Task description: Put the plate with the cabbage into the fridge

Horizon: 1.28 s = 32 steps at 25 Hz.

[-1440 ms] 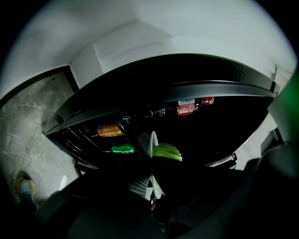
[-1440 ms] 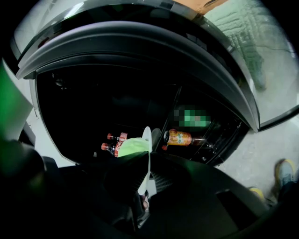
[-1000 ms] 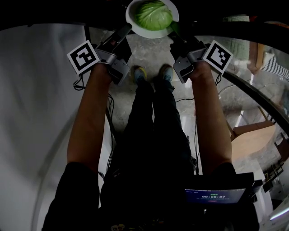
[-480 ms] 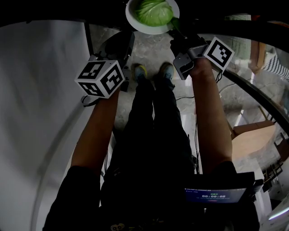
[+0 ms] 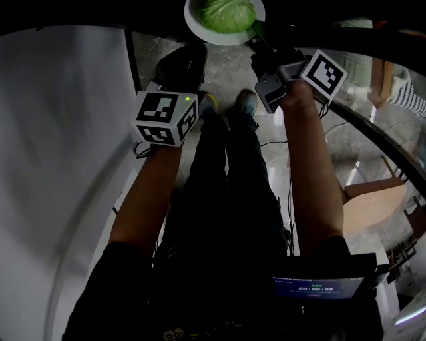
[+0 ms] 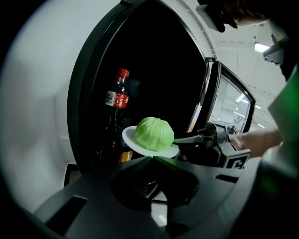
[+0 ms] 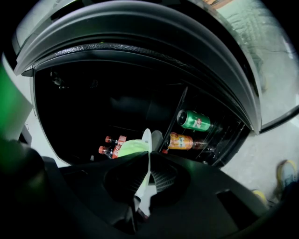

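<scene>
A white plate (image 5: 200, 28) carrying a green cabbage (image 5: 225, 13) is held level in front of the dark open fridge (image 6: 140, 70). My right gripper (image 5: 256, 34) is shut on the plate's right rim. The left gripper view shows the same plate (image 6: 131, 140) and cabbage (image 6: 154, 133), with the right gripper (image 6: 187, 139) clamping its edge. The right gripper view shows the plate (image 7: 145, 140) edge-on between the jaws. My left gripper (image 5: 185, 61) hangs below and left of the plate, apart from it. Its jaws meet with nothing between them (image 6: 152, 158).
Inside the fridge a cola bottle (image 6: 117, 107) stands behind the plate, with more cola bottles (image 7: 111, 144) low down. A green can (image 7: 194, 120) and an orange can (image 7: 184, 141) lie on the door shelf. The glass door (image 6: 229, 107) stands open at right. My feet (image 5: 226, 106) are on the stone floor.
My left gripper has let go of the plate's left rim and drawn back toward me, its cube turning over. The right gripper alone holds the plate, slightly farther forward.
</scene>
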Each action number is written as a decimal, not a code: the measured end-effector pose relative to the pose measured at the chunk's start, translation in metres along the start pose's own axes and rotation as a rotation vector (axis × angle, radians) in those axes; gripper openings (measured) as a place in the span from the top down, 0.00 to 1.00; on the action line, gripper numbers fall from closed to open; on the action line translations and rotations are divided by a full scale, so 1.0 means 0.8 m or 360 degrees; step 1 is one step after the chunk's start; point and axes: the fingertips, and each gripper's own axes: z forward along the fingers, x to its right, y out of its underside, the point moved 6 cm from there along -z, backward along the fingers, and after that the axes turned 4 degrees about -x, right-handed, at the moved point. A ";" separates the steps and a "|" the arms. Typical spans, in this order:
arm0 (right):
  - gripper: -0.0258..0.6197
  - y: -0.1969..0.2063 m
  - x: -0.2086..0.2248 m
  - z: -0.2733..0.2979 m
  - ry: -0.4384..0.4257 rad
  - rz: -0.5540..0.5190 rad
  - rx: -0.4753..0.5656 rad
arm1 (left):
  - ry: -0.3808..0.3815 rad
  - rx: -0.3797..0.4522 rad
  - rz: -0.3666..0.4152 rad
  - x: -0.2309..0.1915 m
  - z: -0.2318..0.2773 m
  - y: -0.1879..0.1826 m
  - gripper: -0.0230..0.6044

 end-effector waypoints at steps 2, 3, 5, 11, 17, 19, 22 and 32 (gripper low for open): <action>0.93 -0.001 0.000 0.001 -0.0002 -0.0008 -0.0004 | -0.0003 -0.0008 0.0030 0.002 0.002 0.004 0.95; 0.93 0.000 -0.001 0.001 -0.0002 -0.0010 -0.0007 | -0.0005 0.0000 0.0042 0.003 0.003 0.005 0.95; 0.93 0.001 -0.001 -0.001 0.0001 -0.0017 -0.0021 | 0.0000 0.0021 0.0050 0.004 0.005 0.006 0.95; 0.93 0.003 -0.005 -0.001 -0.0002 -0.0087 -0.0062 | 0.0030 0.0021 0.0051 0.008 0.008 0.003 0.95; 0.93 0.002 -0.009 0.006 0.0020 -0.0169 -0.0109 | 0.0014 0.0012 0.0030 0.000 0.013 -0.004 0.95; 0.93 0.001 -0.009 0.003 0.0021 -0.0172 -0.0102 | 0.0011 0.0007 0.0022 0.000 0.014 -0.005 0.95; 0.93 0.000 -0.010 -0.002 0.0032 -0.0215 -0.0107 | 0.0007 0.0002 0.0011 -0.001 0.015 -0.006 0.95; 0.93 0.000 -0.012 -0.004 0.0046 -0.0264 -0.0111 | 0.0004 0.0034 -0.0015 -0.002 0.014 -0.015 0.95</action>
